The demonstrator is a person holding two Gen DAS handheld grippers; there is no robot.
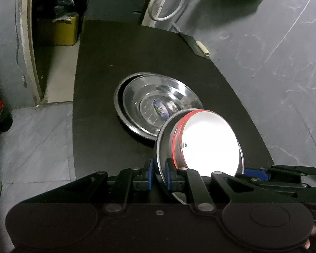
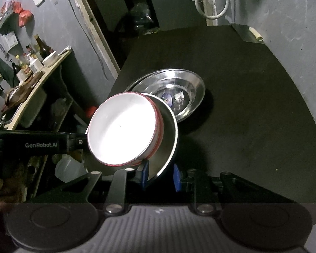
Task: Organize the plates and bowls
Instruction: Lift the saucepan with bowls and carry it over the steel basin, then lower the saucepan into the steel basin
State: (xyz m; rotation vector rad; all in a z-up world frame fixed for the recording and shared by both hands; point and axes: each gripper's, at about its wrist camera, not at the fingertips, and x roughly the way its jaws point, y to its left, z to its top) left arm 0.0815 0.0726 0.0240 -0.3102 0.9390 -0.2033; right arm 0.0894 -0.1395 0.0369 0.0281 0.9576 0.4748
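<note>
Grippers left (image 1: pixel 158 176) and right (image 2: pixel 161 177) pinch thin steel plate (image 2: pixel 168 139), apparently bearing round white bowl (image 2: pixel 122 130).

hidden: plates (image 1: pixel 158 103) near rim behind bowl (image 1: pixel 208 145) | bowl inside glared white | plate sticker (image 1: pixel 161 109) unreadable | shelf bottles (image 2: pixel 27 61) too small

Left claw (image 1: pixel 158 174) angled downward, blue pads nearly together, right claw (image 2: pixel 161 177) angled downward, likewise nearly closed

"GenRobot.AI" stands in pale letters on the left gripper's black arm (image 2: pixel 41 145), at nine o'clock in the right wrist view.
</note>
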